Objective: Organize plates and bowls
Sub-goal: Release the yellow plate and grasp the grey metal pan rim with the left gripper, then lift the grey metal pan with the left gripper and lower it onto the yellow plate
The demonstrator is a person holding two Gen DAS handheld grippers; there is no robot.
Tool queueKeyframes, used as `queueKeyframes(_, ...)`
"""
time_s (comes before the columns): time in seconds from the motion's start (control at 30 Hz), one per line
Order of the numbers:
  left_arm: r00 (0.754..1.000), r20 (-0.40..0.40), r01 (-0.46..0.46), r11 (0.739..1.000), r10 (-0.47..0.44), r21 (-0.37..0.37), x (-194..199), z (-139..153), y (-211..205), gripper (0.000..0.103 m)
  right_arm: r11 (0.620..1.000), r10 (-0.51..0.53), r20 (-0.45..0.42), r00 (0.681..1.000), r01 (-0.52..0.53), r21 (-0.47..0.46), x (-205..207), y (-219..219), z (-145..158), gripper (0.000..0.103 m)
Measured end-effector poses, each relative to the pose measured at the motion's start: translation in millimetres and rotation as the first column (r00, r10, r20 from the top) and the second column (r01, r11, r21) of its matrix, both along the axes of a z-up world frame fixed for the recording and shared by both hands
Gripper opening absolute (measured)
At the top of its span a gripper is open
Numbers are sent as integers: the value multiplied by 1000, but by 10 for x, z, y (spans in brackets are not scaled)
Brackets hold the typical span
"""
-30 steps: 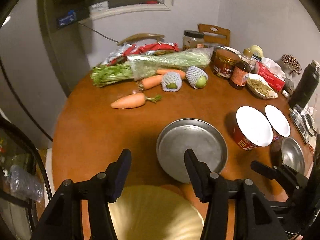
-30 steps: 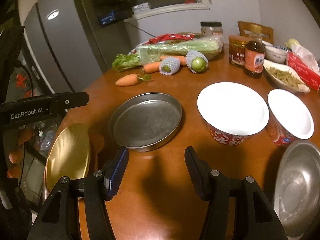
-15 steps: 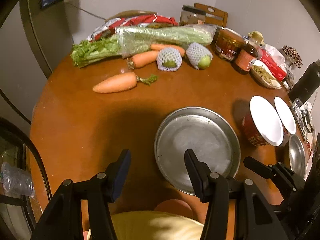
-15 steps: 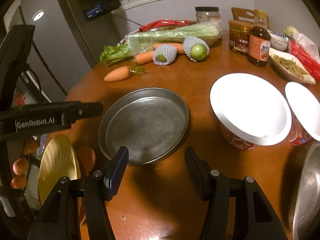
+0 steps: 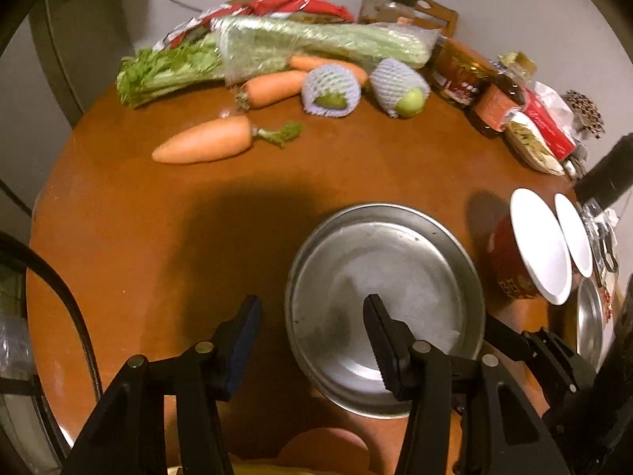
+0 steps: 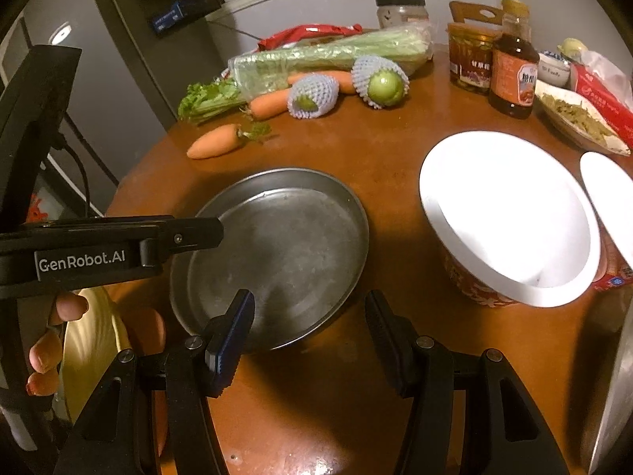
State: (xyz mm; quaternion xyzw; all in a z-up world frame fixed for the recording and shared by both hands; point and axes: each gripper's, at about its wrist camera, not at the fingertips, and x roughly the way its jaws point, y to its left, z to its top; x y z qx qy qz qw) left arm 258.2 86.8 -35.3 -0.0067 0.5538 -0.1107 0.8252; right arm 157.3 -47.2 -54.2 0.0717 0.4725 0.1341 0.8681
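Your left gripper [image 5: 312,320], jaws just narrowed but gripping nothing, straddles the near rim of the steel plate [image 5: 385,304]; your right gripper [image 6: 308,316] hangs open, empty. Beside that plate, two white bowls [image 6: 510,213] stand unstacked: everything remains.

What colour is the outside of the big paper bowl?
Red with a light pattern; the bowl shows best in the right wrist view.
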Motion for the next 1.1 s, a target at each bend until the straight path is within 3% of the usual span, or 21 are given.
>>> queueKeyframes(0.17,1000,-30,-2,999,1,-35,12,-99,15,34,999,19,12,1000,-19,33,13,9,-3,59)
queueKeyframes(0.5,1000,21,13,999,-13,-42,-79,42,41,33,1000,4,71,997,-5,12,5,15,95,56)
queueKeyframes(1.1,992,119,-37,998,44,-55,-381,434,264,33,999,51,180,982,-53,9,-196,169,495,56)
